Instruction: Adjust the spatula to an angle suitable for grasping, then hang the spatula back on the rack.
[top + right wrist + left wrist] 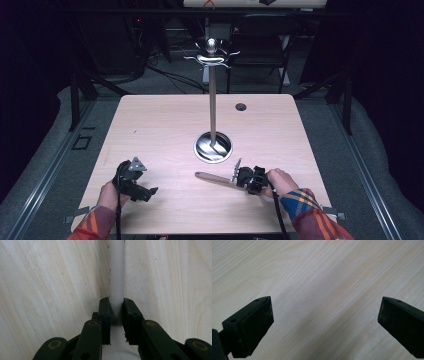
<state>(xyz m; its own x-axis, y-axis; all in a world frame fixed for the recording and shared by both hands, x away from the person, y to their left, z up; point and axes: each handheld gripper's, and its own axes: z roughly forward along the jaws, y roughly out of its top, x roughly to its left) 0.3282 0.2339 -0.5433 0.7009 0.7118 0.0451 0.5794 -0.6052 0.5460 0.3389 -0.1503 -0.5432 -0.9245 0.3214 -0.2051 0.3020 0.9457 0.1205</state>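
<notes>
A wooden utensil handle (212, 177) lies on the table's near right part and points left. My right gripper (239, 179) is shut on its right end. In the right gripper view the jaws (116, 302) clamp a pale, straight handle (116, 270) that runs away over the wood; the utensil's other end is hidden. My left gripper (150, 192) is at the near left, just above the bare tabletop. Its jaws (325, 307) stand wide open with nothing between them. A metal stand (213, 100) with a round shiny base (213, 146) and curled hooks (212, 57) on top rises from the table's middle.
The light wooden table (165, 120) has a small cable hole (241, 106) at the back right. A dark chair (260, 45) stands behind the far edge. Grey floor and black frame legs surround the table.
</notes>
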